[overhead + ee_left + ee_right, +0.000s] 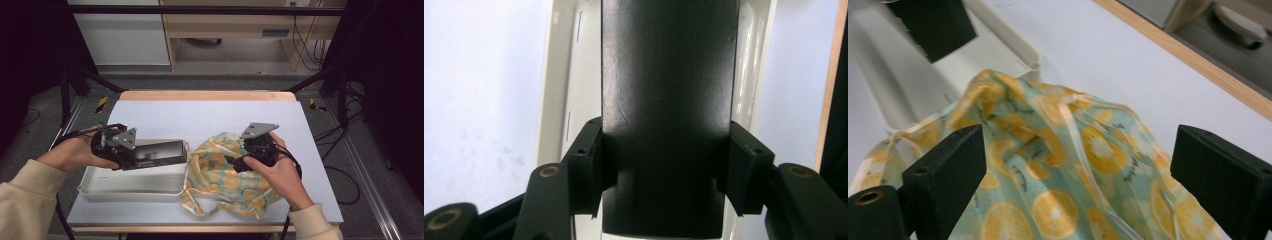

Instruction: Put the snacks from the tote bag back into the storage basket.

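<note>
High view – left gripper clamps black box – right gripper spread over orange-print bag

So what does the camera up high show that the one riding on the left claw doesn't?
The high view takes in both hands, the right claw standing open over an orange-patterned bag, and the floor and furniture beyond the table. The left gripper view gives the close detail: two pads pressed flat against the sides of the black box, and a fine scratch on its face. Both views share that box, held over the white tray by the left claw, and the pale tabletop.
</note>
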### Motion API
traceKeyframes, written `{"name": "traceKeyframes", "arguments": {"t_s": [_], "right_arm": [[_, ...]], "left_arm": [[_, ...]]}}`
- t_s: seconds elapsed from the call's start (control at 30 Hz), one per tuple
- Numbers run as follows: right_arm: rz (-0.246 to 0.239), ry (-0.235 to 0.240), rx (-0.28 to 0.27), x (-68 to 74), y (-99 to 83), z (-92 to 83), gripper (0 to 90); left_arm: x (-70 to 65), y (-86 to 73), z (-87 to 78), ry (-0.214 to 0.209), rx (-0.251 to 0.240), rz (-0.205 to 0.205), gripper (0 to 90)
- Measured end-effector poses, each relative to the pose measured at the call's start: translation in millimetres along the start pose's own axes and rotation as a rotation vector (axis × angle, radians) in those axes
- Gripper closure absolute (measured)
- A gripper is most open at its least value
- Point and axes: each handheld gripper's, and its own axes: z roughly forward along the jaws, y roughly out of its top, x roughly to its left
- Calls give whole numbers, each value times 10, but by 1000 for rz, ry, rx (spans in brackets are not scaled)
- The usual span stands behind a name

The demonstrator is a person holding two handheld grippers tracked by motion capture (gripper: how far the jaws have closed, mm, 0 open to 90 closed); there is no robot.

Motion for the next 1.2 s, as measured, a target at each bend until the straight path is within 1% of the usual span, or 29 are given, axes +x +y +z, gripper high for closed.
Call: {"name": "traceKeyframes", "arguments": {"t_s": [0.13,0.27,0.3,0.37,0.4,0.47,0.53,0.6,0.7,0.8,0.87,0.9,0.97,1.0,1.1,1.2], "right_arm": [[62,-73,-12,-80,-154,-82,97],[114,-115,-18,-156,-311,-150,98],[131,-132,-27,-174,-357,-179,98],[152,-150,-40,-205,-422,-218,97],[167,-164,-40,-220,-460,-243,96],[182,-193,-39,-247,-529,-282,92],[203,-239,-38,-284,-640,-328,92],[230,-267,-27,-307,-718,-359,92],[265,-310,-29,-345,-851,-405,92],[287,-355,-26,-358,-957,-443,91],[292,-370,-30,-357,-1018,-470,90],[297,-378,-31,-353,-1046,-482,88],[301,-402,-23,-347,-1108,-495,87],[311,-409,-22,-342,-1138,-497,87],[334,-421,-26,-333,-1241,-494,87],[345,-426,-29,-328,-1303,-492,88]], "left_arm": [[-3,-76,-8,3,11,-3,436],[10,-156,-20,7,9,-11,435],[12,-168,-25,8,12,-11,436],[16,-203,-27,9,7,-18,436],[17,-217,-30,11,14,-17,435],[14,-246,-30,13,18,-19,436],[8,-274,-22,16,22,-20,436],[3,-301,-12,15,28,-21,435],[-3,-342,15,15,28,-21,435],[-4,-375,40,14,35,-20,436],[-8,-398,59,12,30,-21,436],[-7,-407,61,12,34,-19,435],[-5,-424,69,12,32,-21,435],[-4,-432,72,12,32,-19,435],[-5,-453,79,13,31,-12,436],[-9,-463,86,17,31,-9,436]]}}
